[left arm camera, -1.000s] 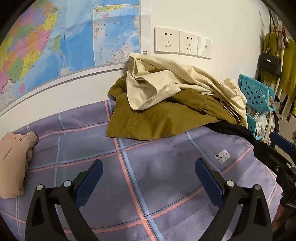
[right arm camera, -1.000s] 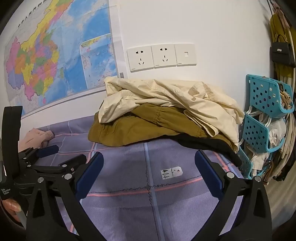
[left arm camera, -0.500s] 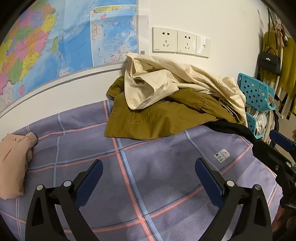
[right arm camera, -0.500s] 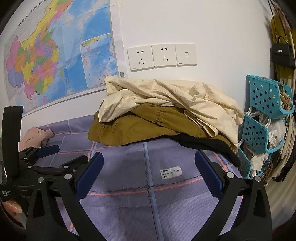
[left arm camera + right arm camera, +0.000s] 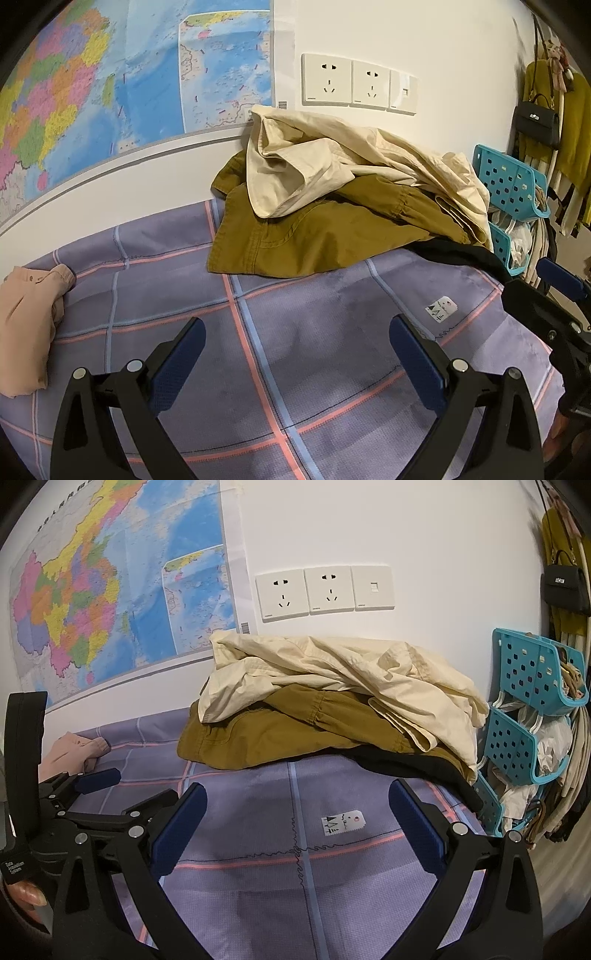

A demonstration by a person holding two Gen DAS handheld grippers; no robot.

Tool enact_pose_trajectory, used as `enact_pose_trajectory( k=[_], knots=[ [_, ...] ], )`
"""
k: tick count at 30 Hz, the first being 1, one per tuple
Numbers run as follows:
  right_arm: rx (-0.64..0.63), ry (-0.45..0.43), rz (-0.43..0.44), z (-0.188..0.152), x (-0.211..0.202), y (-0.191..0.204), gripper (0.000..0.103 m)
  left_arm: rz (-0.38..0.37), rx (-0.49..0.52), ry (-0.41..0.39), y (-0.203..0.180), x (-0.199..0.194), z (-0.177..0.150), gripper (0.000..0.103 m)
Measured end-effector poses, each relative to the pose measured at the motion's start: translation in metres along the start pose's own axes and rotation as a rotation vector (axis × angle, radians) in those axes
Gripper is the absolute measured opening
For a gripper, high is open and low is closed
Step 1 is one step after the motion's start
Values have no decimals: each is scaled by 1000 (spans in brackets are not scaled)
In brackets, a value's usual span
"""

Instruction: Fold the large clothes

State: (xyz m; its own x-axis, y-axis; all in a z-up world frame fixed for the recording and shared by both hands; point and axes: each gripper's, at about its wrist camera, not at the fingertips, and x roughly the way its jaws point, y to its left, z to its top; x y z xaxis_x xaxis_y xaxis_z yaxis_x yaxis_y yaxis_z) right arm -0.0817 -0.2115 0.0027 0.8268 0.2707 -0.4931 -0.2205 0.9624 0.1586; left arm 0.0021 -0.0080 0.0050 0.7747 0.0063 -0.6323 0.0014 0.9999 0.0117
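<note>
your left gripper (image 5: 295, 350) and right gripper (image 5: 295, 823) both hover over a purple checked blanket (image 5: 332, 350), jaws spread wide, holding nothing. the clothes sit in a heap at the far edge of the blanket, against the wall: a cream garment (image 5: 351, 162) lies on top of an olive one (image 5: 314, 236), with a black one (image 5: 406, 764) underneath at the right. a pink garment (image 5: 26, 325) lies apart at the left. a map (image 5: 110, 590) and sockets (image 5: 321, 590) are on the wall, and teal baskets (image 5: 532, 679) stand to the right.
</note>
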Motion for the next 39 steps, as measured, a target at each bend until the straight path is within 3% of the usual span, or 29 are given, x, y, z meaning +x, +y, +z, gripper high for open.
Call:
enact_pose_trajectory(
  k=[22,28,33,39],
  knots=[
    [-46,0,7,13,8,2,98,-9,-11,18,-1,8,6,96],
    [-96,-11,15,29,19,3,98,-39,-70,47,8,26,21,96],
    [-183,-13,-8,52,43,3,98,-32,-97,53,15,41,35,96],
    [-287,13,6,101,104,11,97,7,-106,57,19,61,47,96]
  ],
)
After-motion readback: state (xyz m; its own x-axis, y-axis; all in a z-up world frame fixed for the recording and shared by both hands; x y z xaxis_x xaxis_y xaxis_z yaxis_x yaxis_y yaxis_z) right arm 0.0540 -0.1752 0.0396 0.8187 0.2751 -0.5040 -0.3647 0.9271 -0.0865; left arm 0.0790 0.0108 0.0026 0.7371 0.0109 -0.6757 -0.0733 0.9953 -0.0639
